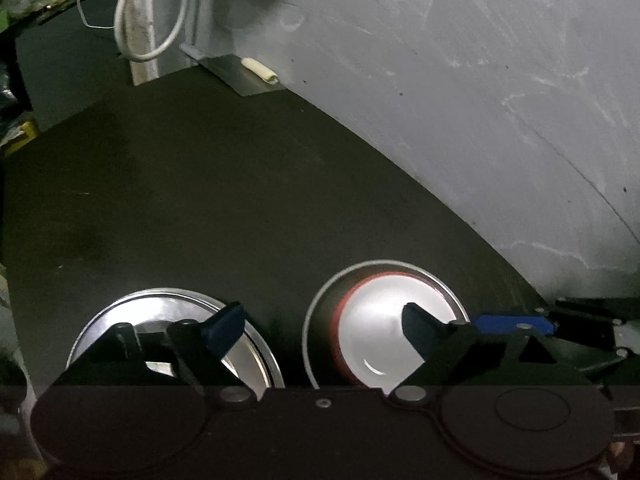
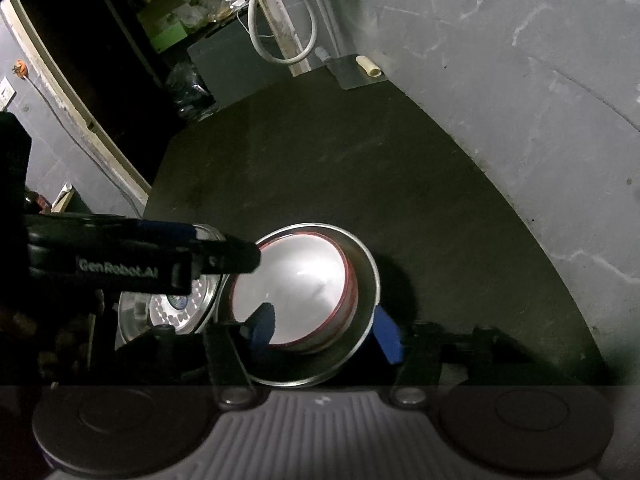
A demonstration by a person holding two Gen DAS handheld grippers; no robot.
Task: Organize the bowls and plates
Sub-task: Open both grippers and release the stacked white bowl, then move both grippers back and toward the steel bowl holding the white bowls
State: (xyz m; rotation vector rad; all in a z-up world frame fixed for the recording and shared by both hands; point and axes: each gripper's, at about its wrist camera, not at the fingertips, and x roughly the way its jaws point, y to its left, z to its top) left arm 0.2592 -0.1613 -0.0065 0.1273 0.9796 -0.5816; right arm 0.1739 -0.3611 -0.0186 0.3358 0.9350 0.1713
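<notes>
A steel bowl [image 2: 360,280] stands on the dark table [image 2: 360,160] with a white red-rimmed bowl [image 2: 296,284] nested inside it. A steel plate [image 2: 180,308] lies just left of it. My right gripper [image 2: 326,330] is open, one blue finger inside the white bowl and the other outside the steel bowl's wall. In the left wrist view the steel plate [image 1: 248,360] sits left and the nested bowls [image 1: 376,320] right. My left gripper [image 1: 320,324] is open and empty above the gap between them. It also shows in the right wrist view [image 2: 224,258] as a black arm.
A grey scratched wall [image 1: 480,80] runs along the table's right side. A white cable loop [image 1: 152,20] hangs at the far end, with a metal sheet [image 1: 240,76] and a small cream roll [image 1: 262,70] below it. Cluttered shelves [image 2: 192,12] lie beyond the far left edge.
</notes>
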